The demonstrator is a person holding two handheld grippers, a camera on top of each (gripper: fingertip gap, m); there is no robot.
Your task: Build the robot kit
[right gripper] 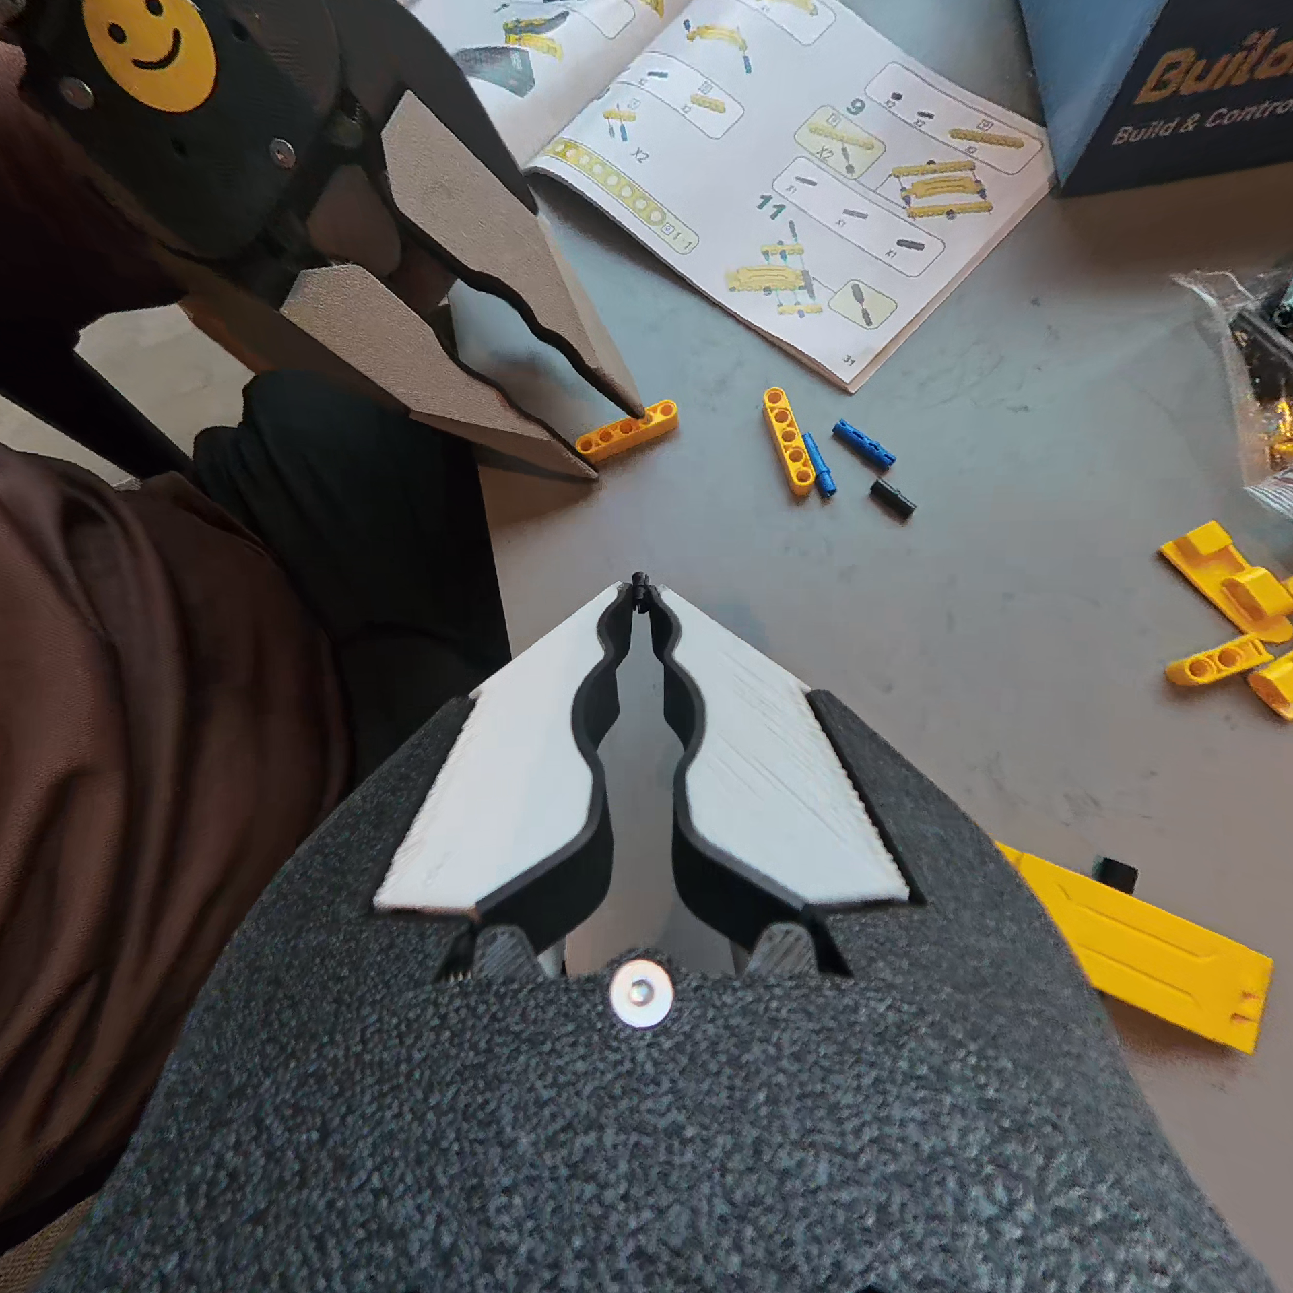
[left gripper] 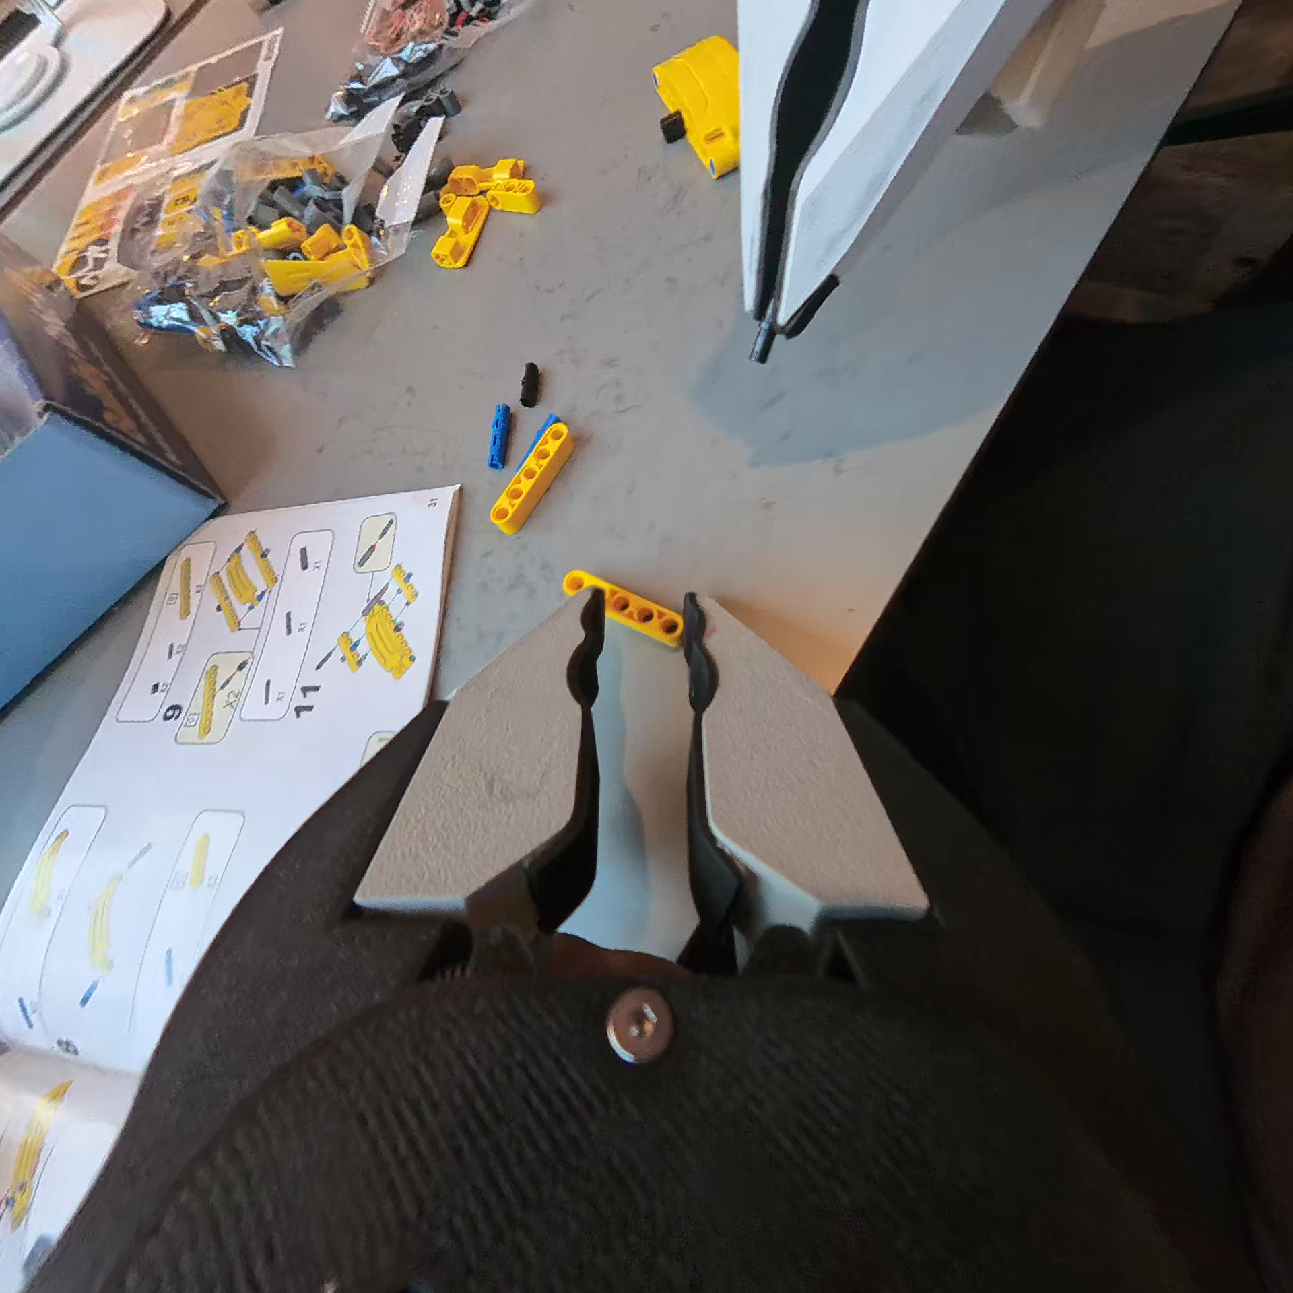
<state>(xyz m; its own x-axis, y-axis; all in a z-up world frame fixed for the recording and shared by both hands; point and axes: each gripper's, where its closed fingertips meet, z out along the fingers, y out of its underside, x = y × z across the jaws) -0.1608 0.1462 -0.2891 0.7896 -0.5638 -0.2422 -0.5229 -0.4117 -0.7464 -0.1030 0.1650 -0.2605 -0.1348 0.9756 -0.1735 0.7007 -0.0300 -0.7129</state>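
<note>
My left gripper [left gripper: 641, 605] is open, grey fingers down at the grey table, straddling a yellow five-hole beam [left gripper: 633, 611] near the table's edge. One fingertip rests on the beam, the other at its end; this shows in the right wrist view too, with the left gripper [right gripper: 616, 444] over the beam [right gripper: 658, 418]. My right gripper [right gripper: 640, 595], with white fingers, is shut on a small black pin [right gripper: 639, 584] and holds it above the table. In the left wrist view the right gripper [left gripper: 773, 329] hovers farther off with the pin [left gripper: 760, 343] sticking out of its tips.
A second yellow beam [left gripper: 532, 479] lies with a blue pin [left gripper: 542, 428] against it, near another blue pin [left gripper: 499, 435] and a black pin [left gripper: 530, 385]. An open instruction booklet [left gripper: 280, 630], a bag of parts [left gripper: 266, 231], loose yellow parts [left gripper: 483, 203], a yellow block [left gripper: 700, 98] and a blue box [right gripper: 1154, 91] surround them. The table edge [left gripper: 909, 595] is close. The tips of one gripper are about 8 cm away from the tips of the other. The yellow block [left gripper: 700, 98] is closer to my right gripper, around 15 cm from its tips; the left tips are 20 cm off.
</note>
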